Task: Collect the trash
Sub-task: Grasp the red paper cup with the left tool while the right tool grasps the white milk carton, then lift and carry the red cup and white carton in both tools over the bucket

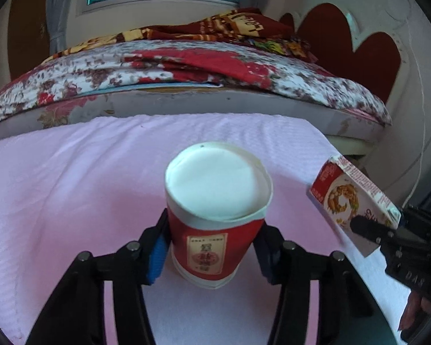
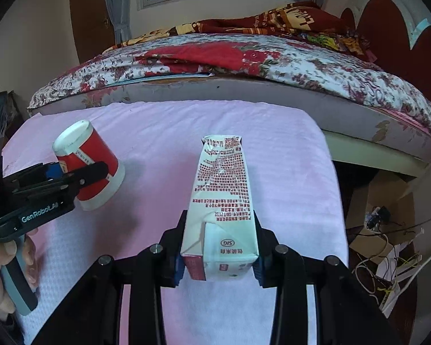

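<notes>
My left gripper [image 1: 212,247] is shut on a red paper cup [image 1: 215,215] with a white base, held upside down above the pink cloth [image 1: 71,178]. The cup [image 2: 89,164] and left gripper [image 2: 80,179] also show at the left of the right wrist view. My right gripper [image 2: 218,258] is shut on a white and red drink carton [image 2: 221,201], held lengthwise above the cloth [image 2: 273,149]. The carton [image 1: 350,198] and right gripper [image 1: 376,230] appear at the right edge of the left wrist view.
A bed with a floral quilt [image 1: 186,66] lies just behind the cloth-covered table. A red heart-shaped headboard [image 1: 359,46] is at the back right. Cardboard and tangled cables [image 2: 382,244] lie on the floor to the table's right.
</notes>
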Available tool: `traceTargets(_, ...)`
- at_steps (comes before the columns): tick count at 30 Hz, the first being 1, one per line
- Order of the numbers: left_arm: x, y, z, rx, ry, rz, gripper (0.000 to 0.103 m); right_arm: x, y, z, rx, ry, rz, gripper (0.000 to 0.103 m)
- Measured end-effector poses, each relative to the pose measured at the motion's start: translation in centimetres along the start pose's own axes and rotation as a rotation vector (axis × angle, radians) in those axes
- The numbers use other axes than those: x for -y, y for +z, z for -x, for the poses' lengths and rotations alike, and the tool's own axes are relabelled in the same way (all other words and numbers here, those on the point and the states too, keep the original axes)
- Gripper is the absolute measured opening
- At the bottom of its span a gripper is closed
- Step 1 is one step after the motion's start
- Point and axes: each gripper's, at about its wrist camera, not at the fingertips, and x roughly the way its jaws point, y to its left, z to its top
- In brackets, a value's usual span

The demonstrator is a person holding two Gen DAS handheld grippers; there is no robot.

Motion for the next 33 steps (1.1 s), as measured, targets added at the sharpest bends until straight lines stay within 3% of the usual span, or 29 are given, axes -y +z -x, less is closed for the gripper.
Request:
traceTargets(7,1.9,-0.7,4.7,0.041,-0.024,-0.046,0.051,-0.5,-2.6,4.5,0.022,-0.018,0.014,0.039)
traceTargets(20,4.2,-4.6,10.2,0.036,-0.06,-0.096,0.05,-2.1,-8.8,13.1,0.088,-0.041,0.033,0.038)
traceTargets(33,8.8,-10.8,15.4,0.047,-0.096,-0.189,0.049,1.1,-17.4,23.7,0.194,-0.077,-0.047,0.038)
